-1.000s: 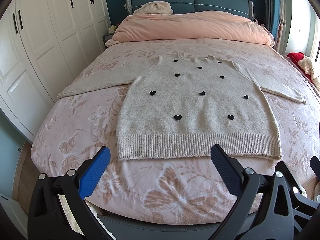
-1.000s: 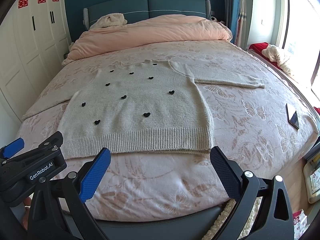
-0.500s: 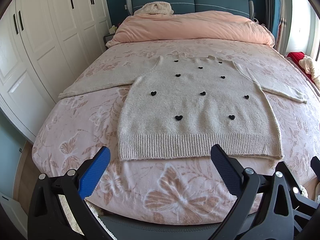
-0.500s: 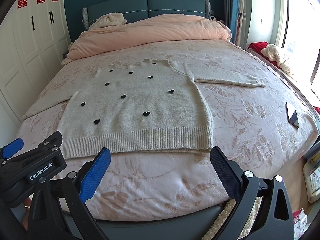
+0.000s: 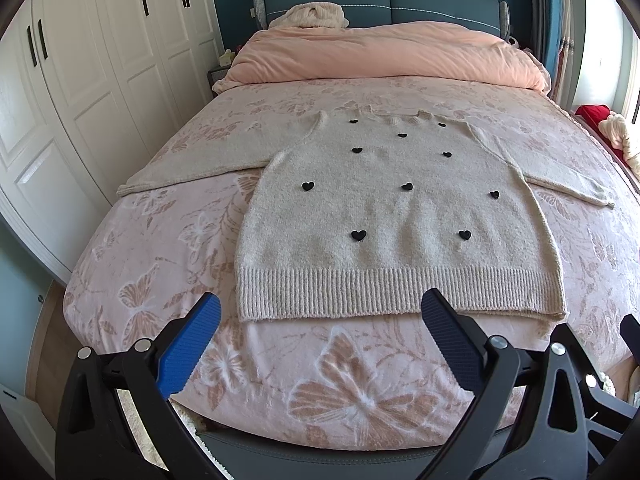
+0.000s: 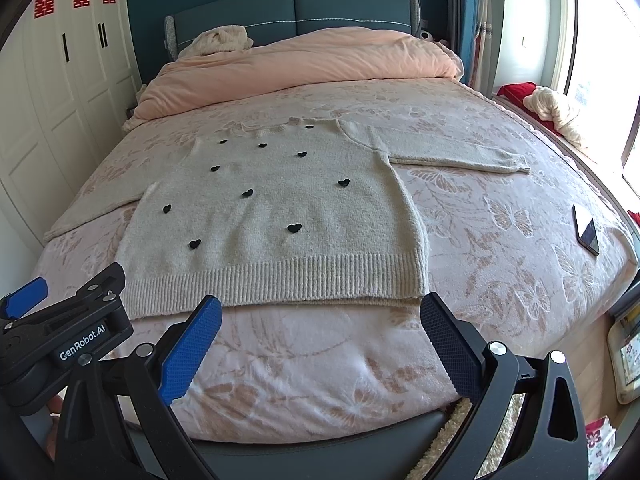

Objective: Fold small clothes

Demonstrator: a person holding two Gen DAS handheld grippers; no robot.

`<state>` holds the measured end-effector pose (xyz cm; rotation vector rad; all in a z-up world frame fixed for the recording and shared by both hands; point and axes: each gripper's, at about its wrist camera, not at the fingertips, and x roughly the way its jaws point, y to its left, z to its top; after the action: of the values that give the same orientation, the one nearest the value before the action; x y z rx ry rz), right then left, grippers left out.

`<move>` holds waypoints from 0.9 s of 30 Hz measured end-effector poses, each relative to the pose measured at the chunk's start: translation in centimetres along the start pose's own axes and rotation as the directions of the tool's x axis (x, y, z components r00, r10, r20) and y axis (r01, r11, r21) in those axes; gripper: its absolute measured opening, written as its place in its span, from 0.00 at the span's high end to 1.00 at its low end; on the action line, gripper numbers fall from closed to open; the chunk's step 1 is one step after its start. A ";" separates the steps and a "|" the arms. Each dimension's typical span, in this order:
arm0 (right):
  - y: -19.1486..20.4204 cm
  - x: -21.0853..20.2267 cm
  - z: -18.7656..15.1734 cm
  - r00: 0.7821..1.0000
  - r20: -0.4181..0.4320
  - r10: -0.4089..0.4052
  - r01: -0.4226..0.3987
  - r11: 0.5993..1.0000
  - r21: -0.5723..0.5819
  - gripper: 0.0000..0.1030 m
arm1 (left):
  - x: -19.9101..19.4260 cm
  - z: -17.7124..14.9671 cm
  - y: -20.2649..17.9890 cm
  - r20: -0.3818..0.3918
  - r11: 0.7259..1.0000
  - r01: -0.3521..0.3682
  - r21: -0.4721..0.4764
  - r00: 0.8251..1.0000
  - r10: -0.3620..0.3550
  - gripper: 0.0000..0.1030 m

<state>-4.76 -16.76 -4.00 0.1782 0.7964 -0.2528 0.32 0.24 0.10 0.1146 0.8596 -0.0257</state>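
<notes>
A beige knit sweater [image 5: 392, 216] with small black hearts lies flat and face up on the bed, sleeves spread to both sides, ribbed hem toward me. It also shows in the right wrist view [image 6: 276, 216]. My left gripper [image 5: 320, 320] is open and empty, held above the foot of the bed just short of the hem. My right gripper [image 6: 320, 318] is open and empty, also just short of the hem, toward its right corner. The left gripper's body [image 6: 60, 344] shows at the lower left of the right wrist view.
The bed has a pink butterfly-patterned cover [image 5: 160, 240] and a rolled pink duvet [image 5: 384, 56] at the headboard. White wardrobes [image 5: 80, 80] stand on the left. A phone [image 6: 586, 234] lies on the bed's right side. A window seat with cloth [image 6: 556, 112] is at the right.
Both views have drifted very slightly; the sweater sits a touch lower and to the right in the left wrist view. Both grippers stay open.
</notes>
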 end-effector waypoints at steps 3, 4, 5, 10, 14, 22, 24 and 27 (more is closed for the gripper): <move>-0.6 1.5 -0.3 0.997 -0.036 0.062 -0.062 0.998 -0.002 0.05 | 1.1 0.3 1.0 -0.045 0.998 0.054 -0.036 0.997 -0.056 0.05; -1.1 2.2 -0.2 0.995 -0.050 0.084 -0.084 0.996 0.008 0.05 | 1.5 0.4 1.4 -0.057 0.996 0.067 -0.054 0.996 -0.071 0.05; -2.0 3.1 -0.1 0.993 -0.059 0.099 -0.098 0.995 0.030 0.05 | 1.9 0.5 1.8 -0.064 0.995 0.076 -0.072 0.995 -0.080 0.05; -11.3 9.0 3.6 0.993 -0.077 0.087 -0.067 0.971 0.230 0.05 | 3.7 1.0 3.4 -0.046 0.994 0.041 -0.101 0.998 -0.045 0.05; -21.4 15.6 9.1 0.998 -0.063 0.009 0.016 0.921 0.388 0.05 | 5.9 1.7 4.4 -0.050 0.991 0.029 -0.134 0.998 -0.036 0.05; -38.7 28.3 17.1 0.992 -0.100 -0.083 0.130 0.672 0.729 0.06 | 10.5 3.5 5.2 -0.087 0.977 0.028 -0.213 0.995 -0.048 0.05; -40.9 30.6 18.1 0.987 -0.113 -0.113 0.159 0.625 0.764 0.06 | 11.7 3.8 5.5 -0.101 0.972 0.024 -0.235 0.994 -0.049 0.05; -42.8 33.8 19.0 0.980 -0.158 -0.126 0.201 0.602 0.772 0.17 | 13.4 3.9 5.7 -0.120 0.965 0.021 -0.262 0.991 -0.054 0.05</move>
<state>18.52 -67.72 -18.09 0.9721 0.7419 -0.7820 12.44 5.83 -6.97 -0.1488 0.9838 0.0601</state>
